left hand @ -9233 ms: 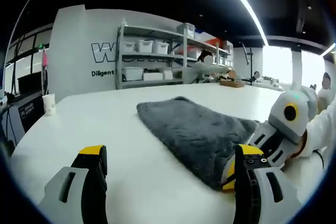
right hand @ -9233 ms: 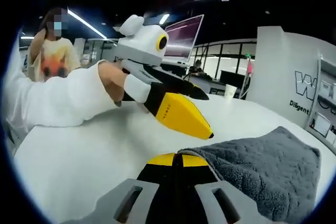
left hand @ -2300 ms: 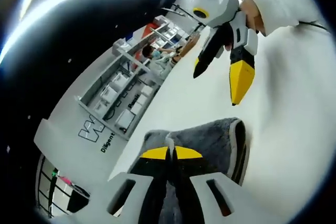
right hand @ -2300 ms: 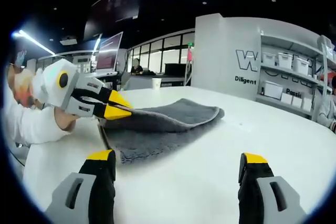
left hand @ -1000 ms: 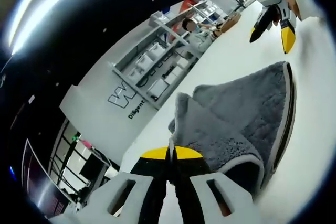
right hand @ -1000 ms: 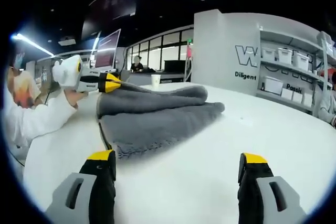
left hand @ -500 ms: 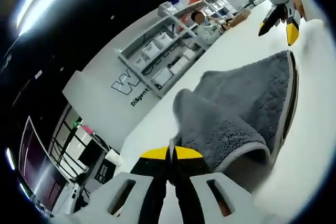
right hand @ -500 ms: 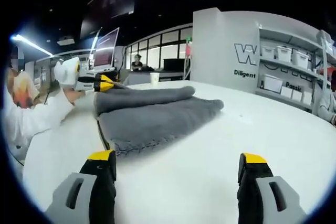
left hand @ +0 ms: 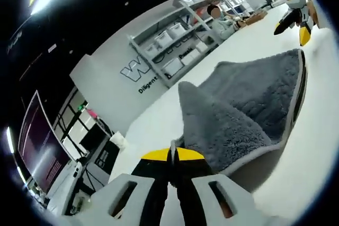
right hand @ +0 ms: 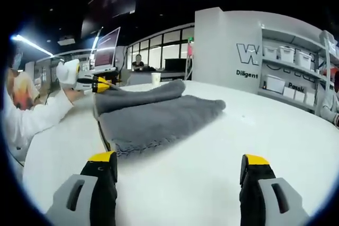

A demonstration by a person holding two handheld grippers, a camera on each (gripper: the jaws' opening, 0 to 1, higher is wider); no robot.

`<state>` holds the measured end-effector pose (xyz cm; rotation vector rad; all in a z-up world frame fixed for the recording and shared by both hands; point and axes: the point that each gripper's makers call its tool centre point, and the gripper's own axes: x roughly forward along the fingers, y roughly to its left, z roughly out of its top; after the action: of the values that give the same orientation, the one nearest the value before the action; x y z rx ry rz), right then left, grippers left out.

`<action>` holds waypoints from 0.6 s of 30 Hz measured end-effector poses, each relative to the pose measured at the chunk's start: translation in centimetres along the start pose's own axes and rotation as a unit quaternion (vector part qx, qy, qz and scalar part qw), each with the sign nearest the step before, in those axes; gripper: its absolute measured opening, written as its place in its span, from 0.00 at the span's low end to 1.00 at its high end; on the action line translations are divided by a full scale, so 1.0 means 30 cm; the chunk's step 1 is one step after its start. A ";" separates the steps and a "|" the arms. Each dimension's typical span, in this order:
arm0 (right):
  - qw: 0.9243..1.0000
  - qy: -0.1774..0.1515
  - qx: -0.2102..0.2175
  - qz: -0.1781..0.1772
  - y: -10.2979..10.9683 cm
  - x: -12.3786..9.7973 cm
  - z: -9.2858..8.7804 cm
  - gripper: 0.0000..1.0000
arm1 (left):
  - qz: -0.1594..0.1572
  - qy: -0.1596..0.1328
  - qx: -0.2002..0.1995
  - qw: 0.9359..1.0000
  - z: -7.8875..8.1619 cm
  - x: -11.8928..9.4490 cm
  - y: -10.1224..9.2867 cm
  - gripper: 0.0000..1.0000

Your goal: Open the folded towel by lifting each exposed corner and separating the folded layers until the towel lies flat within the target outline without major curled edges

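While 1 towel pinched, 2 hand-held grippers

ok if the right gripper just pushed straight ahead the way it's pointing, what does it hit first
Most likely the near edge of the grey towel, lying on the white table ahead of the open right gripper. Depth is unclear, so it could skim bare tabletop first.

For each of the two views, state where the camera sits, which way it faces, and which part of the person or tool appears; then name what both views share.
Left gripper view: rides the left gripper, shut on a raised layer of the grey towel, rolled, facing shelves; right gripper far off.
Right gripper view: rides the right gripper, open, low over the white table, facing the towel; left gripper and white sleeve at left.
Shared: towel, table, both grippers, shelves.
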<state>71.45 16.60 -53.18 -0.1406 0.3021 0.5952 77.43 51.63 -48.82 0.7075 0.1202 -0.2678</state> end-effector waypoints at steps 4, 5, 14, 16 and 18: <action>1.000 0.000 0.001 0.000 0.000 0.001 0.000 0.97 | 0.008 0.005 -0.009 1.000 -0.020 -0.008 0.022 0.02; 1.000 0.000 0.000 0.000 0.000 0.001 0.001 0.97 | 0.010 0.007 -0.011 1.000 -0.023 -0.011 0.023 0.02; 1.000 -0.001 0.001 0.000 0.003 0.000 0.003 0.97 | 0.028 0.024 -0.030 0.999 -0.072 -0.037 0.064 0.02; 1.000 -0.001 0.001 0.000 0.004 -0.002 0.002 0.97 | 0.031 0.025 -0.035 0.999 -0.077 -0.043 0.069 0.02; 1.000 -0.001 0.002 0.000 0.005 -0.004 0.001 0.97 | 0.033 0.026 -0.038 0.998 -0.082 -0.051 0.070 0.02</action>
<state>71.27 16.68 -53.12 -0.1364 0.3019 0.5941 76.50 55.07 -49.07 0.6426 0.1557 -0.1803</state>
